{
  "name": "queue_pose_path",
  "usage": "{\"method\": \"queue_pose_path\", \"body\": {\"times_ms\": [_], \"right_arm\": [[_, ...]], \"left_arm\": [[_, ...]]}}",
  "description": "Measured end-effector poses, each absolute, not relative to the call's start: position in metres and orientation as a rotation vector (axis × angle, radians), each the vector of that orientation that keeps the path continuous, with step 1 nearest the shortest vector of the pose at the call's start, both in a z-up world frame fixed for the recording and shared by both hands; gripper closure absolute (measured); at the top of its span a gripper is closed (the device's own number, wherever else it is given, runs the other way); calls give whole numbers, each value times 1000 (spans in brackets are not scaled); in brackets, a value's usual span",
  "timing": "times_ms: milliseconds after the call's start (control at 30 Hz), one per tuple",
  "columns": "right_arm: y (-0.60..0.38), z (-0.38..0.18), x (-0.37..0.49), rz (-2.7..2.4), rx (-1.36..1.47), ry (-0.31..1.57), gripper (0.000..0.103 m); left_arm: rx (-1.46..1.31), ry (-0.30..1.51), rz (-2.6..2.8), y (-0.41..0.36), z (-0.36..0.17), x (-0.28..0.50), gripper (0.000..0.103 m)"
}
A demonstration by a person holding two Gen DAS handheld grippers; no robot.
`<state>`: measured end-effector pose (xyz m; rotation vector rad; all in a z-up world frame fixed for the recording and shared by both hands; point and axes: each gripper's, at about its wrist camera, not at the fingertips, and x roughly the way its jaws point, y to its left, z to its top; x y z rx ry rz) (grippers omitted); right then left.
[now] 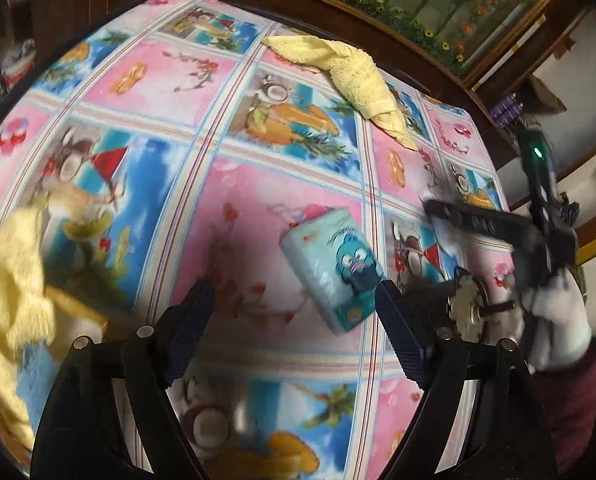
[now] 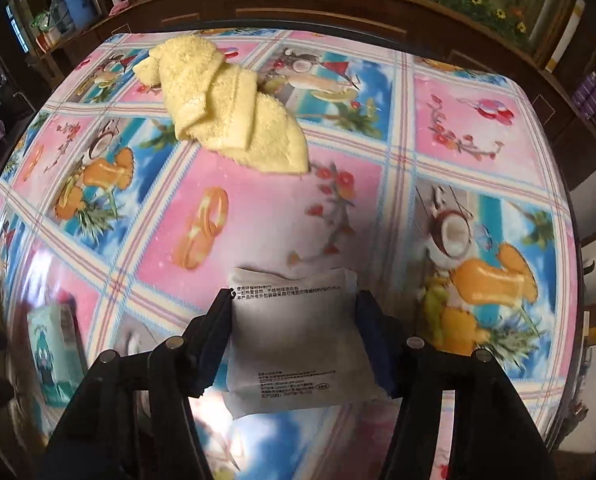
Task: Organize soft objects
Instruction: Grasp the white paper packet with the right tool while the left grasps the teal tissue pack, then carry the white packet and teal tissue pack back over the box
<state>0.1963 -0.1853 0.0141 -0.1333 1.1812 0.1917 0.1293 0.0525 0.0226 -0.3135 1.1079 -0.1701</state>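
— Right tongs (image 2: 294, 316)?
— Clamped on a white soft pack (image 2: 298, 340), one pad against each side, low over the bench (image 2: 478, 128).
— Writing on the white soft pack?
— Small black print: a recycling mark at the top left corner, then lines of Chinese characters along the upper edge; another block of fine print plus an oval mark near the lower edge. Too small to read further.
— Left tongs (image 1: 294, 300)?
— Apart, gripping nothing. Hanging above the bench with a pale blue tissue pack (image 1: 332, 268) lying between and just beyond the tips, right pad at its lower corner; touching or not, cannot tell.
— Markings on the pale blue tissue pack?
— A blue cartoon face with big round eyes, cursive lettering running along one side, a small orange mark near the top. Lettering illegible.
— Beyond that?
— Seen from the left wrist: right-hand device held by a white-gloved hand (image 1: 558, 312) at the right edge. Blurred yellow fluffy cloth (image 1: 10, 280) at the near left edge.
— Far side?
— A folded yellow towel (image 2: 230, 108) lying toward the far edge of the bench, well apart from both packs. Bench covering: glossy squares of pink and blue with coconuts, pineapples, flowers. Dark wooden furniture (image 2: 298, 4) behind.
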Motion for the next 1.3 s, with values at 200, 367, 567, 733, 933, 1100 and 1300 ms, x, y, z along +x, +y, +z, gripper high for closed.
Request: {"method": "queue_pose_path", "body": {"times_ms": [200,367,567,733,933,1100,1300], "right_arm": [[-232,11,139,141,-90,1174,41],[-245,14,103,147,-71,1148,41],[-249,16,76,182,3,1109,42],[-244,18,51,233,82,1101,43],[-230,23,13,298,130,1097,44],[-219,19,-14,354,174,1133,82],[-220,20,-25,307,148,1064,71]], "left_arm": [[-237,1130,-131,26,7,161,21],[-40,1110,-150,-7,-8,165,23],[-86,1119,-203,14,13,153,58],[-213,1046,-256,44,44,118,69],[-276,981,-289,75,73,63,69],[-311,1005,-263,78,65,52,69],[-268,1066,-164,58,37,65,48]]}}
